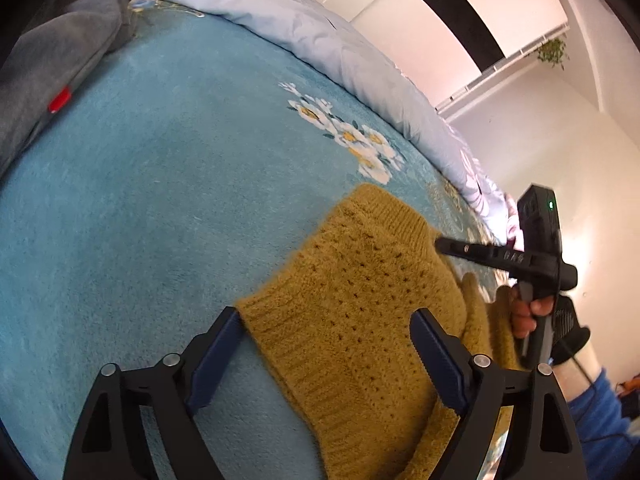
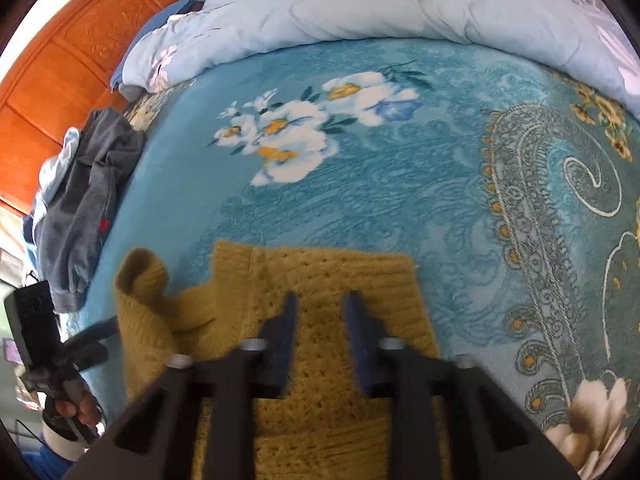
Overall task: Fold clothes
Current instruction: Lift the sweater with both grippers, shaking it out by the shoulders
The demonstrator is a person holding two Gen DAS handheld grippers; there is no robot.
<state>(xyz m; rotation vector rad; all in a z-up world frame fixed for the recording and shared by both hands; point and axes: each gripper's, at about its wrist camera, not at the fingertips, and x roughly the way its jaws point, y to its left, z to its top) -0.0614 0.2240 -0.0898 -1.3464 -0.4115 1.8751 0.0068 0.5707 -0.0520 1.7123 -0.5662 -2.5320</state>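
Note:
A mustard-yellow knit sweater (image 1: 356, 300) lies partly folded on the blue floral blanket (image 1: 160, 200). My left gripper (image 1: 326, 314) is open wide, its fingers straddling the sweater's ribbed edge just above it. My right gripper (image 2: 320, 300) is open with a narrower gap, over the sweater (image 2: 320, 280), holding nothing. In the left wrist view the right gripper (image 1: 440, 245) shows from the side at the sweater's far corner. A sleeve (image 2: 140, 276) is bunched up at the sweater's left. The left gripper (image 2: 108, 326) shows at the left edge of the right wrist view.
A grey garment (image 2: 88, 208) with a red tag lies crumpled at the blanket's left edge. A pale blue floral duvet (image 2: 360, 4) is heaped along the far side. An orange wooden headboard (image 2: 60, 52) stands behind. The blanket (image 2: 360, 200) stretches beyond the sweater.

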